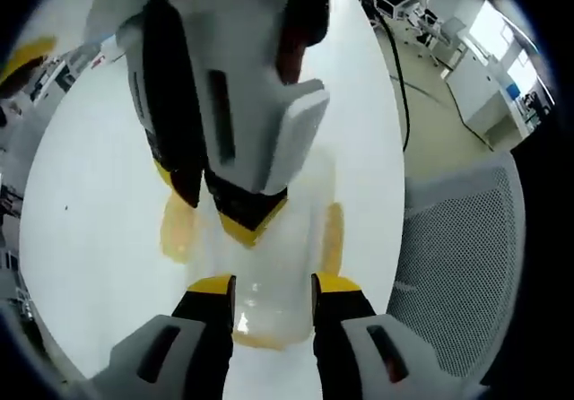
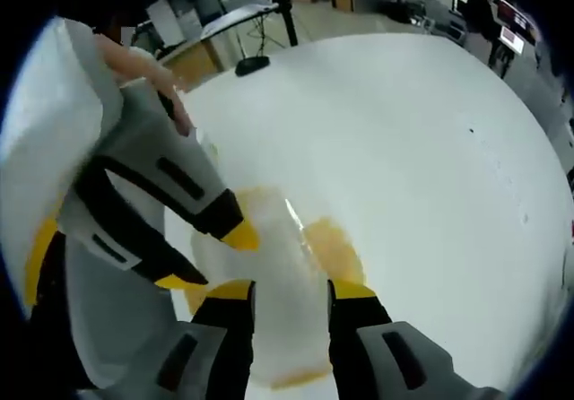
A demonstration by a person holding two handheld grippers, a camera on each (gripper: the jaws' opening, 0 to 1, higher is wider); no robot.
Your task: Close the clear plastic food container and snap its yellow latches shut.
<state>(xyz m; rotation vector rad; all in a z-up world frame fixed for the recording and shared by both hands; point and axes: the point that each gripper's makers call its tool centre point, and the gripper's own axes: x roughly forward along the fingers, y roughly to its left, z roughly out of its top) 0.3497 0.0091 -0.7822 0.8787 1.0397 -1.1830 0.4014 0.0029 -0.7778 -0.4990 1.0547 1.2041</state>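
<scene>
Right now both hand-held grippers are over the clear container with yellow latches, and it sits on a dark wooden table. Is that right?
Not quite. The table is white, not dark wood, as the right gripper view shows. The rest holds: the left hand-held gripper and the right hand-held gripper are both over the clear container with its yellow latches.
</scene>
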